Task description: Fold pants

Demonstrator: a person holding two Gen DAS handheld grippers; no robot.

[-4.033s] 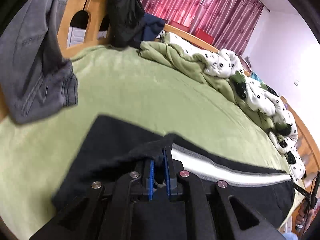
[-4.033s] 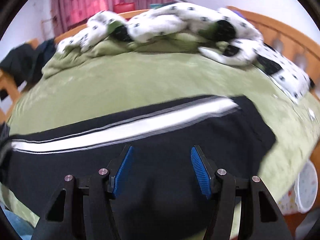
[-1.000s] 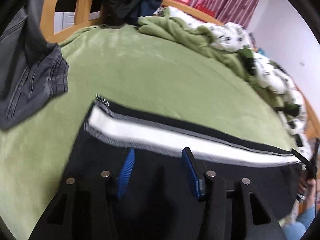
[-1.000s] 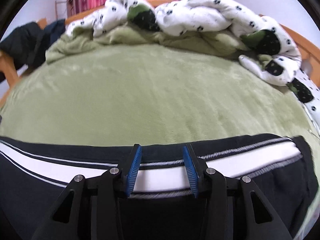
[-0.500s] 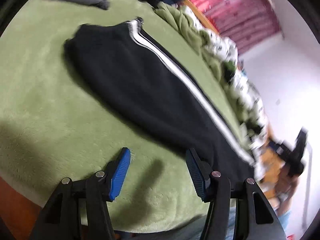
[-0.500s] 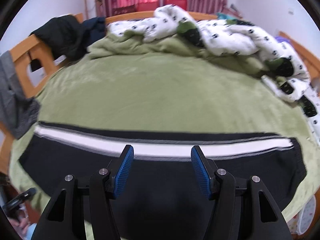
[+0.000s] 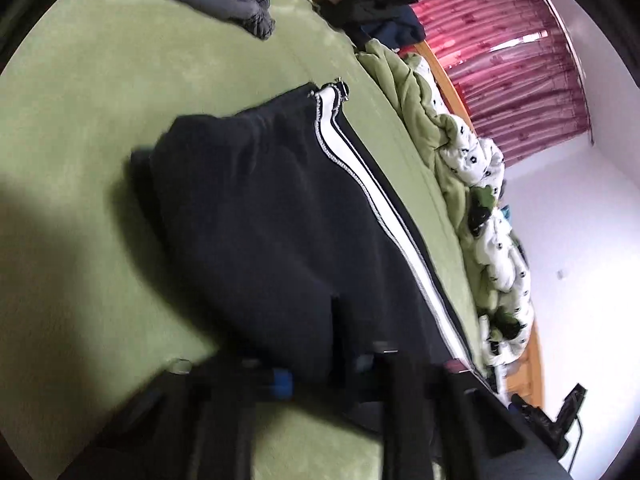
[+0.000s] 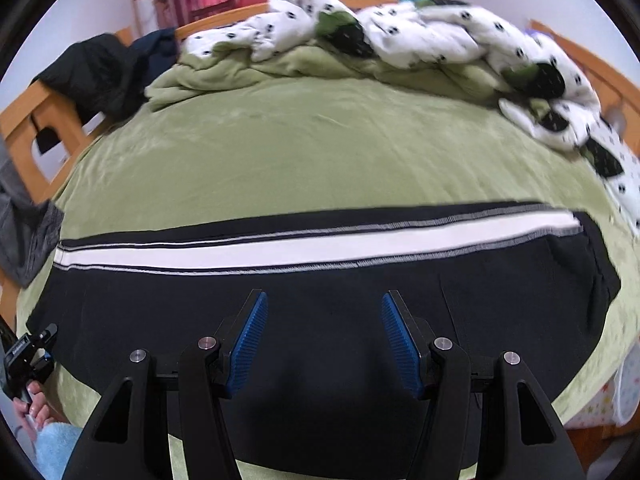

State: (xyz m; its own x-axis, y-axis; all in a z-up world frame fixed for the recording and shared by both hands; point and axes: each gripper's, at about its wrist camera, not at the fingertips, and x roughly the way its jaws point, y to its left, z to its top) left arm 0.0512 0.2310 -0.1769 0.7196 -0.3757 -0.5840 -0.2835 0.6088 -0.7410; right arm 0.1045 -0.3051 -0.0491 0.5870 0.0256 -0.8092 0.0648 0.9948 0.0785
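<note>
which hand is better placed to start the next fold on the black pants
Left. Its tool is shut right at the near edge of the pants, though blur hides whether cloth is pinched. The right tool is open above the middle of the pants, gripping nothing.

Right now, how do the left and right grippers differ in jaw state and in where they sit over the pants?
The right gripper has its jaws wide apart with nothing between them; the left gripper is shut, though blur hides whether it pinches cloth. The right gripper hovers over the middle of the pants, below the white stripe; the left gripper sits at their near edge. Both point down at the same black pants on the green bed.
</note>
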